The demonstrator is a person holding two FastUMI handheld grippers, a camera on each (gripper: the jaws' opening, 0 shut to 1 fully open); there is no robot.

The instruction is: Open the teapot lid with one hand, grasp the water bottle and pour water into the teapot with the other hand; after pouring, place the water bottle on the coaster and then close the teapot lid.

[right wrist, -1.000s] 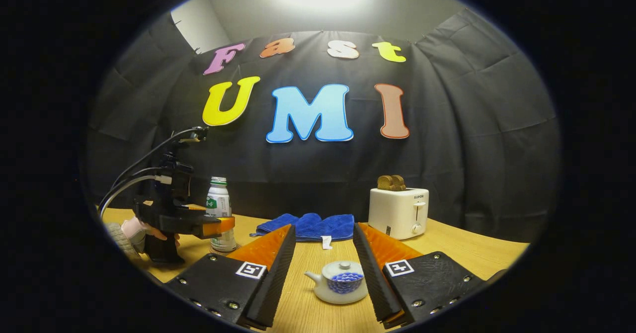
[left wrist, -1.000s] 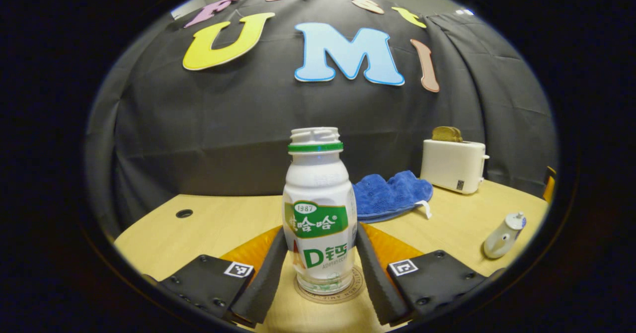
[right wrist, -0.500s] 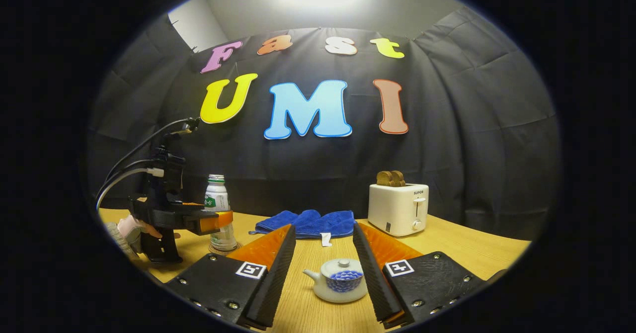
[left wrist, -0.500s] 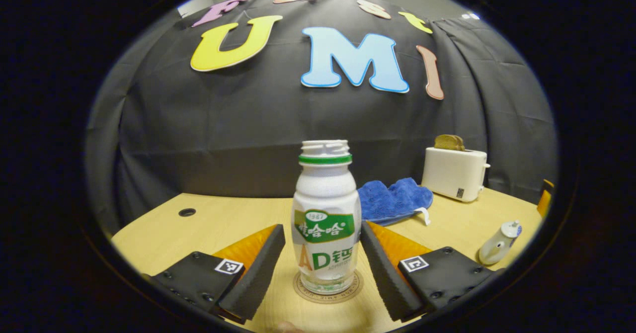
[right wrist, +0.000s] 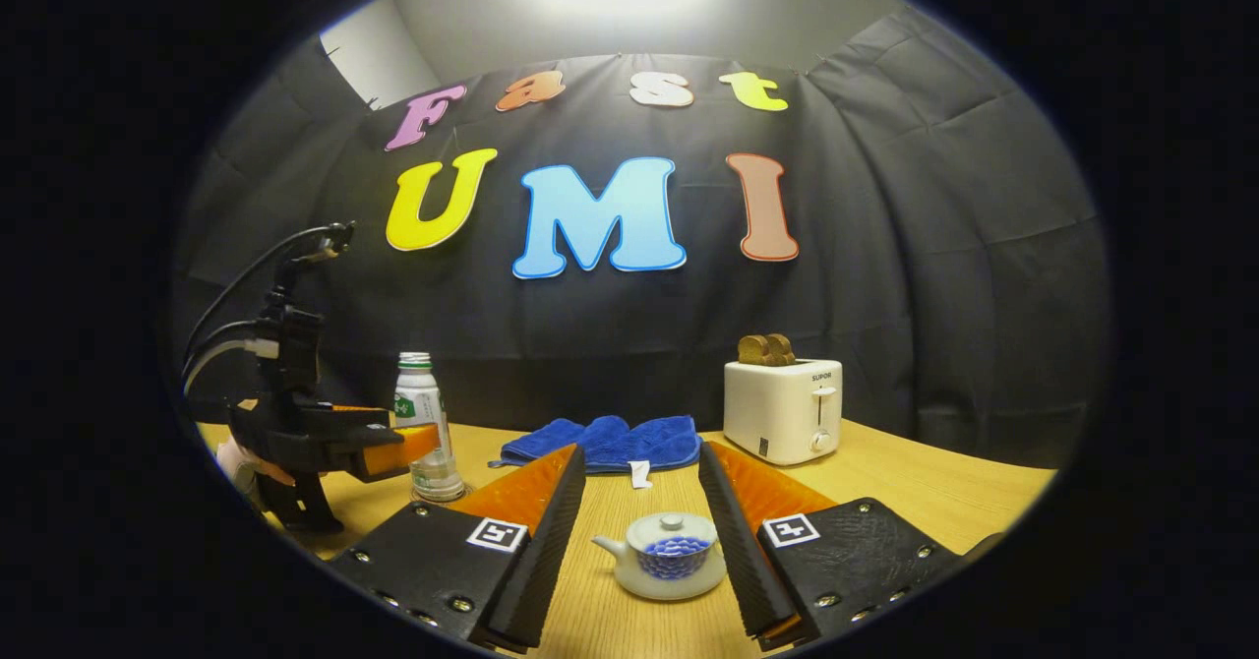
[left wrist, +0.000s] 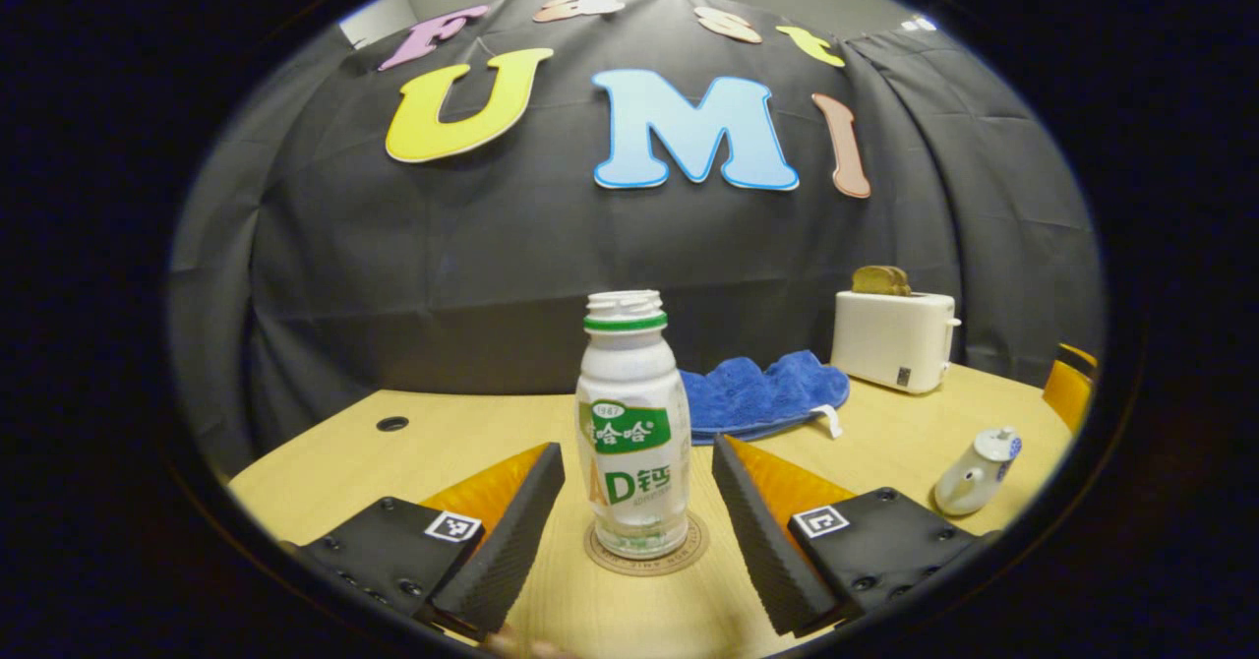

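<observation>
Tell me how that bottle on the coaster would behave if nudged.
The water bottle stands tall and narrow on a small coaster, so it probably tips easily. It looks like thin plastic, likely light. It has no cap, so tipping could spill anything inside.

A white plastic bottle [left wrist: 629, 443] wears a green-banded printed label; the white toaster [right wrist: 782, 411] carries the mark SUPOR; lettering ringing the round coaster [left wrist: 639, 566] is illegible.

The bottle [left wrist: 631, 423] stands on the coaster [left wrist: 644, 554] on the surface [left wrist: 452, 433], with the cloth [left wrist: 757, 395] behind and the teapot [left wrist: 974, 472] off to the right.
</observation>
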